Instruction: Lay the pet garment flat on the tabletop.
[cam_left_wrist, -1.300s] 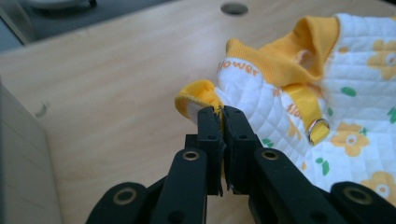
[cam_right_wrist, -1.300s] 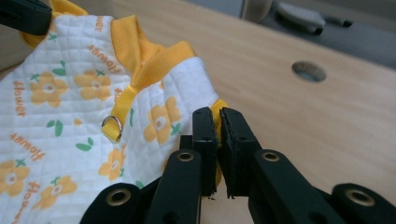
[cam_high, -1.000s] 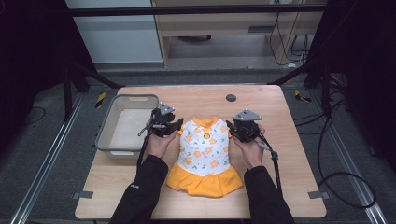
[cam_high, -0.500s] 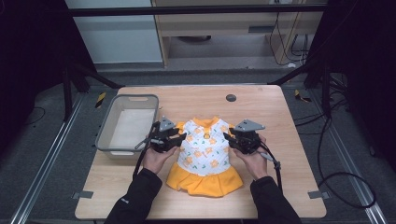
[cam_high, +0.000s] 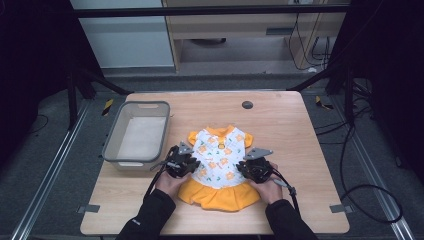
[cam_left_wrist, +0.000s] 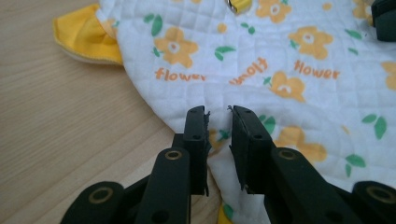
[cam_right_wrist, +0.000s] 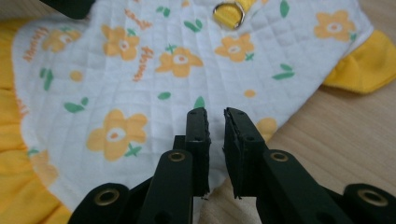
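Observation:
A small dress lies flat on the wooden table, with a white flowered top, orange sleeves and an orange skirt. My left gripper is at the dress's left side near the waist. In the left gripper view its jaws straddle the white edge of the dress; they have just been closing and a narrow gap remains. My right gripper is at the dress's right side. Its jaws stand over the edge of the dress, also just closing, with a slim gap left.
A grey plastic bin stands on the table to the left of the dress, close to the left hand. A small black round spot sits near the table's far edge. Cables trail from both grippers towards the person.
Both hands have moved down and towards the person, from beside the sleeves to the waist of the dress. Both pairs of jaws have narrowed.

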